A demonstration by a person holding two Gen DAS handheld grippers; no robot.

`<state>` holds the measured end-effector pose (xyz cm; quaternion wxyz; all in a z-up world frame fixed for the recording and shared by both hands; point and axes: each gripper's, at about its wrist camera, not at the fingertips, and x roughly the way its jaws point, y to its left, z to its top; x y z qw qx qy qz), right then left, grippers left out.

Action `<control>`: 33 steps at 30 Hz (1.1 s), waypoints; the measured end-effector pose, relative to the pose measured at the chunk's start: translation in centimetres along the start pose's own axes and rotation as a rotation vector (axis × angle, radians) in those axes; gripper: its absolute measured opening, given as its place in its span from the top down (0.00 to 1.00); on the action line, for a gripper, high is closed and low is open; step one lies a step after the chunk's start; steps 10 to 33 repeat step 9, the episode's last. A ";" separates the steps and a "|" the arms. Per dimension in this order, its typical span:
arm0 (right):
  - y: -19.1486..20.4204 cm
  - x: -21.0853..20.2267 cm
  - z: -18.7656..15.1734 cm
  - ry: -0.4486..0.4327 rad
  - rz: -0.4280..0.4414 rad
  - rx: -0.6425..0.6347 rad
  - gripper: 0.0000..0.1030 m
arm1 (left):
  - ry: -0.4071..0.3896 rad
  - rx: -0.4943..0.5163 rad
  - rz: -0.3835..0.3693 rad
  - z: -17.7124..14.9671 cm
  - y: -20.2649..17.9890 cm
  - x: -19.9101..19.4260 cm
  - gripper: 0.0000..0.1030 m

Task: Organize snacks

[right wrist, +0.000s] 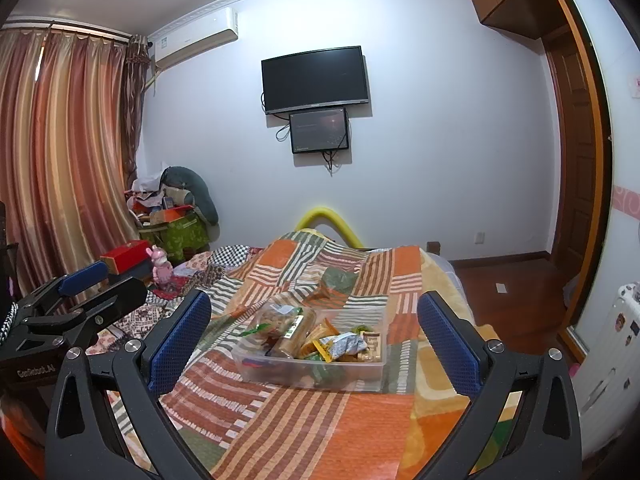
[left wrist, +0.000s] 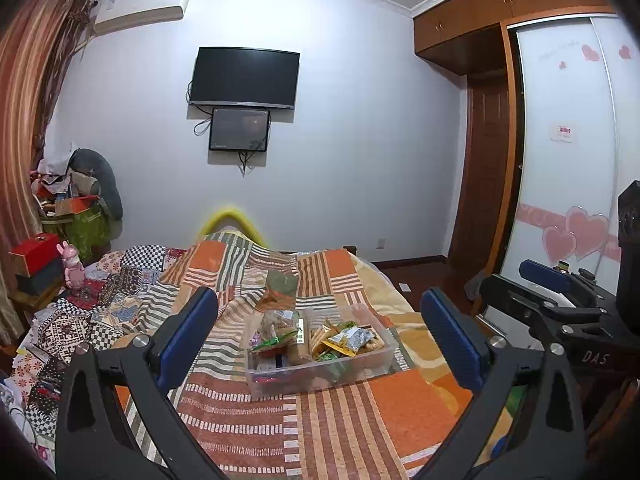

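A clear plastic box full of snack packets sits on the patchwork bedspread. It also shows in the right wrist view, with its snacks. A round clear tub of snacks lies at its left end. My left gripper is open and empty, raised above the bed and facing the box. My right gripper is open and empty too, held beside the left one. Each gripper shows at the edge of the other's view.
A pink toy and a red box stand at the bed's left. A cluttered pile fills the corner by the curtain. A wardrobe and door are to the right. A TV hangs ahead.
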<state>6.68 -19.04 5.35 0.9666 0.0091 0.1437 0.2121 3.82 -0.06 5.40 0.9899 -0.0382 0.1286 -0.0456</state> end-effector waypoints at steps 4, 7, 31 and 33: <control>0.0 0.0 0.0 0.000 0.000 0.000 0.00 | -0.002 0.006 -0.001 -0.1 0.0 -0.1 0.00; 0.0 0.0 0.0 0.003 0.000 0.000 0.00 | 0.002 0.011 -0.007 -0.1 -0.2 -0.1 0.00; 0.1 0.0 -0.1 0.005 0.000 -0.002 0.00 | 0.009 0.009 -0.012 -0.2 -0.1 0.0 0.00; 0.1 0.0 -0.1 0.005 0.000 -0.002 0.00 | 0.009 0.009 -0.012 -0.2 -0.1 0.0 0.00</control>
